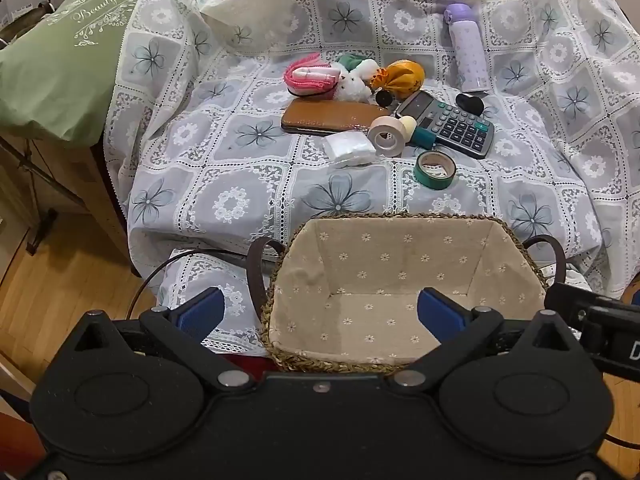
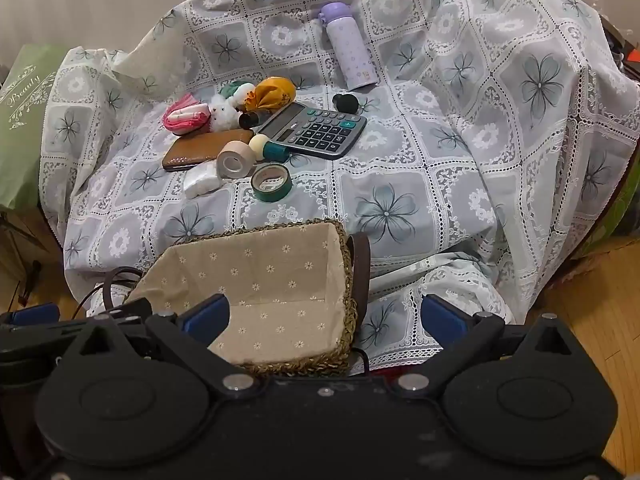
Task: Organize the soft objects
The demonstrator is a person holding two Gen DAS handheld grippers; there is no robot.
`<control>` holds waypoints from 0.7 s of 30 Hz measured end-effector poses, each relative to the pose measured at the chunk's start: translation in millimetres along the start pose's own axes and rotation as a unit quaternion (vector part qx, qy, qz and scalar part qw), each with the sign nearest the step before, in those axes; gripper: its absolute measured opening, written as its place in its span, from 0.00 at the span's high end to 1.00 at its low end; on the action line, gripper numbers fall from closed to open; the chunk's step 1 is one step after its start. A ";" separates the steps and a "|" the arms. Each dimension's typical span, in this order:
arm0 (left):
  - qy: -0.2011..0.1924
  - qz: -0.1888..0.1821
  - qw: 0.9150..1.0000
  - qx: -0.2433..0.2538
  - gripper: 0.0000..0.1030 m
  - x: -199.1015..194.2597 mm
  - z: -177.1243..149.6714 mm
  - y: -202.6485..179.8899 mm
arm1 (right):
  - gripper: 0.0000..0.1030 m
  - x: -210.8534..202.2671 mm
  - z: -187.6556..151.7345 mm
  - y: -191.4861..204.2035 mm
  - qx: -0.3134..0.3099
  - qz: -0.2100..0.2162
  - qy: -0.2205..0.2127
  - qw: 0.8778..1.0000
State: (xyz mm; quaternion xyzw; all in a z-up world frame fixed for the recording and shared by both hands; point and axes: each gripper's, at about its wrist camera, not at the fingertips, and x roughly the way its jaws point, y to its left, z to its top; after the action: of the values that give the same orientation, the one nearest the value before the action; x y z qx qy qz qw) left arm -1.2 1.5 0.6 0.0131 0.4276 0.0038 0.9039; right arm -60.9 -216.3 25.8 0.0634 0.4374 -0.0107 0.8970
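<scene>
Both the left gripper [image 1: 320,312] and right gripper [image 2: 324,316] hang released near the empty basket [image 1: 400,216] (probably waiting for the far soft toys [image 1: 354,80]).

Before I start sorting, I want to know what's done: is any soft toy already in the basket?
No. The lined basket shows only bare fabric inside, and the white plush toy lies on the cloth beyond it.
</scene>
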 end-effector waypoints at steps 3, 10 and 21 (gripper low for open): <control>0.001 0.001 1.000 0.000 0.03 -0.5 -0.2 0.5 | 0.01 -0.3 5.8 0.2 0.001 -0.001 0.007 1.000; 0.005 0.004 1.000 0.000 0.03 3.1 0.3 1.8 | 0.01 0.1 6.3 0.0 0.004 -0.001 0.011 1.000; 0.005 0.005 1.000 -0.001 0.03 3.3 -0.7 1.6 | 0.01 -0.4 6.4 0.2 0.005 -0.001 0.012 1.000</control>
State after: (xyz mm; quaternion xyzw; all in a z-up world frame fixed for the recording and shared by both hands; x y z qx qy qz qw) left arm 0.3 3.2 -2.3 0.0147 0.4322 0.0085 0.9016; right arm -56.2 -216.9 30.1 0.0674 0.4481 -0.0134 0.8913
